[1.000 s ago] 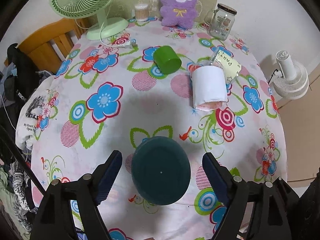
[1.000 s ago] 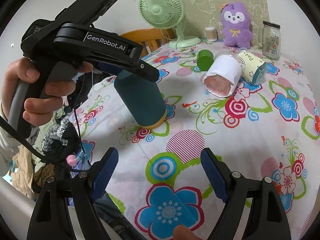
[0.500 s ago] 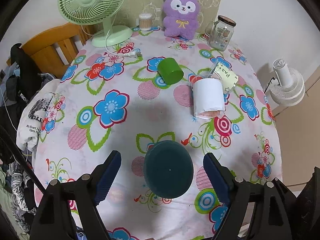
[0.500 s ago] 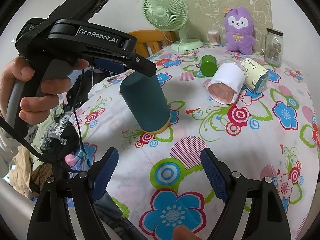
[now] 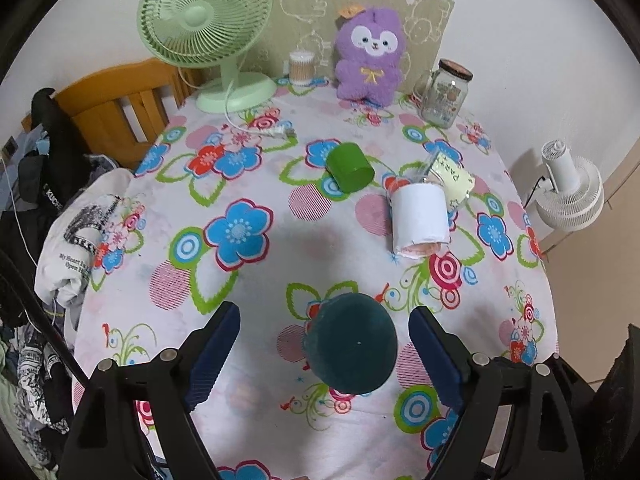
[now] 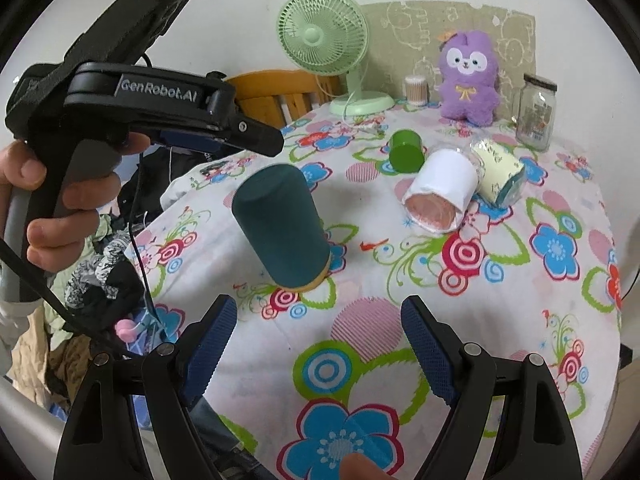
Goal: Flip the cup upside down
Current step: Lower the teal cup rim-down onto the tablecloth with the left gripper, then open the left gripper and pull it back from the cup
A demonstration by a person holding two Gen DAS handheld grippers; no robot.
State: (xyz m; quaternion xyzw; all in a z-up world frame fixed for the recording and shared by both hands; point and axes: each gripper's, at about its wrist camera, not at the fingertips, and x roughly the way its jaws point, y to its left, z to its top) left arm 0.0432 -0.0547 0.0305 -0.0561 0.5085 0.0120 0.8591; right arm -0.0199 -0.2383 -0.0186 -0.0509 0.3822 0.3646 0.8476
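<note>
**Two open grippers, one dark teal cup mouth-down on the cloth**

Two grippers are spread wide with nothing between their blue pads. The left gripper [image 5: 324,350] hangs above the tall dark teal plastic cup [image 5: 351,346], clear of its sides, looking down on its closed base. The right gripper [image 6: 318,344] sits low near the table edge, apart from the cup [image 6: 282,226], which stands upside down, its yellowish rim on the floral tablecloth [image 6: 500,300]. Farther back lie a white paper-wrapped cup [image 6: 440,190], a pale yellow paper cup [image 6: 500,172] and a small bright green plastic cup [image 6: 406,151], all on their sides. Behind them stand a mint green desk fan [image 5: 208,20], a purple plush toy [image 5: 370,54] and a clear glass jar [image 5: 444,94].
</note>
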